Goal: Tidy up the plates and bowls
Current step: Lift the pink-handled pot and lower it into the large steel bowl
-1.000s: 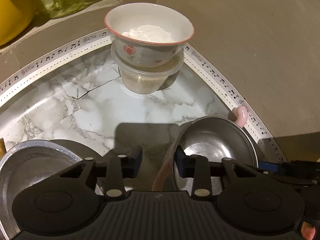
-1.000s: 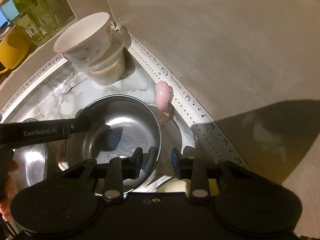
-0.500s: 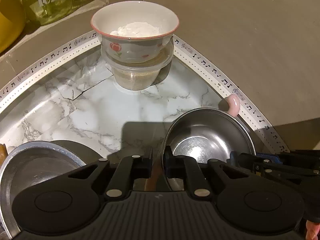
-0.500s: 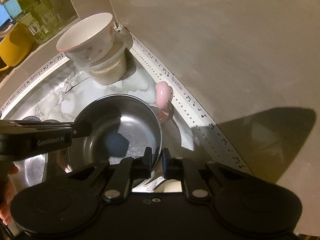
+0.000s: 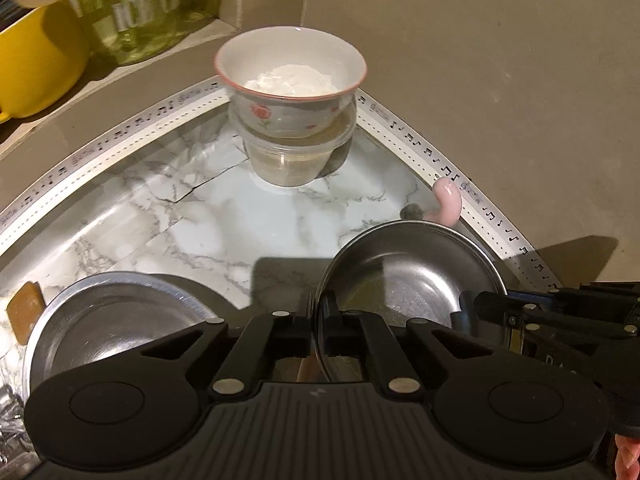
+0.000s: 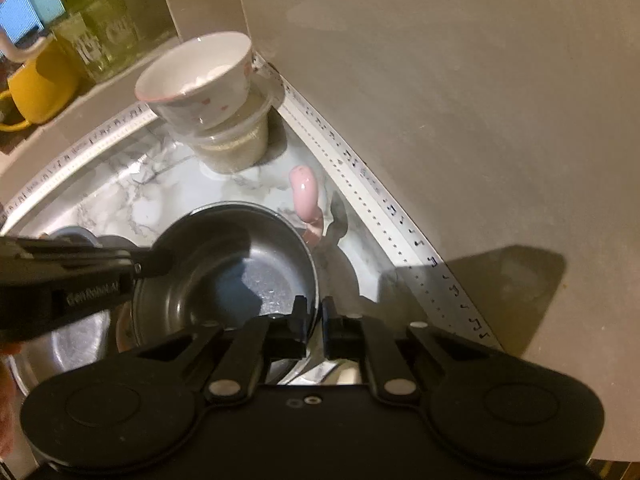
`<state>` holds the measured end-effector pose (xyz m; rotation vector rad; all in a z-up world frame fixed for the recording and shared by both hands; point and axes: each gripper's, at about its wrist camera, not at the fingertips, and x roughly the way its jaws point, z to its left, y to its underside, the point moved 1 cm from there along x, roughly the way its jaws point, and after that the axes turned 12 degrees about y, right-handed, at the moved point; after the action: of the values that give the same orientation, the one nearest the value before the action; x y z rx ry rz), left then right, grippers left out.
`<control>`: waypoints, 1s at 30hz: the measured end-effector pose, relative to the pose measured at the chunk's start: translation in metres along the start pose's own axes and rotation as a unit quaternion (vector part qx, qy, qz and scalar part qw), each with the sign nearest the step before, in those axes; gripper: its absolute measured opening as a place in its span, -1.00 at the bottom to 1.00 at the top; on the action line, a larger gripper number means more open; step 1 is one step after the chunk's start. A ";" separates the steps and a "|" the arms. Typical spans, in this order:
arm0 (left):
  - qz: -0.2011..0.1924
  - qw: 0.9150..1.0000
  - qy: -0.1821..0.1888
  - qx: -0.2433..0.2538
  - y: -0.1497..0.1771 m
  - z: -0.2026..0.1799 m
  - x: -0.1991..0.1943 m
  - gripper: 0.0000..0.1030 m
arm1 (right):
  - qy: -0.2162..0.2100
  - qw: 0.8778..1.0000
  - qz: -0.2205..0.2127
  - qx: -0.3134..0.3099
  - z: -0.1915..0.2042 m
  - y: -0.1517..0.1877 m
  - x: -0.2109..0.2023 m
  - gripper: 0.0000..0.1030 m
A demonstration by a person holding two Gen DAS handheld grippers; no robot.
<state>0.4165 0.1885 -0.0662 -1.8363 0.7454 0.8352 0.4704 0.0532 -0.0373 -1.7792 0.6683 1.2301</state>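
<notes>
1. Marble-patterned counter [image 5: 248, 216] fills the corner where we work, edged by a white strip printed with music notes [image 5: 120, 132] and closed in by beige walls [image 5: 480, 60].
2. We grip the steel bowl [image 5: 408, 276] from both sides: our left gripper [image 5: 318, 316] is closed tight on its near left rim, seen pinched between the black fingers.
3. Our right gripper [image 6: 316, 320] is likewise closed on the bowl's near right rim [image 6: 316, 280].
4. Beside it, to the left, lies a second steel dish [image 5: 116, 320].
5. At the far corner we see a white bowl with a pink rim and flower print [image 5: 292, 80], holding something white, resting in a clear plastic container [image 5: 292, 156].
6. A pink curved handle [image 5: 448, 200] rises just beyond the held bowl, near the right wall.
7. On the far left ledge stand a yellow mug [image 5: 36, 64] and green-tinted glass jars [image 5: 144, 4].
</notes>
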 end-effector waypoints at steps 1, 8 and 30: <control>-0.002 1.000 0.000 -0.002 0.001 0.001 -0.003 -0.93 | -0.001 1.000 -0.004 -0.002 0.002 0.000 -0.003 -0.85; -0.020 1.000 -0.006 -0.005 0.006 0.005 -0.035 -0.94 | -0.006 1.000 -0.012 -0.016 0.014 -0.003 -0.020 -0.86; -0.045 0.993 -0.096 -0.049 0.052 0.085 -0.127 -0.94 | -0.088 0.993 -0.040 -0.072 0.114 -0.011 -0.068 -0.88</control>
<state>0.2829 0.2649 -0.0173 -1.8311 0.5037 0.9877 0.3995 0.1552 0.0118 -1.7701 0.4125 1.3902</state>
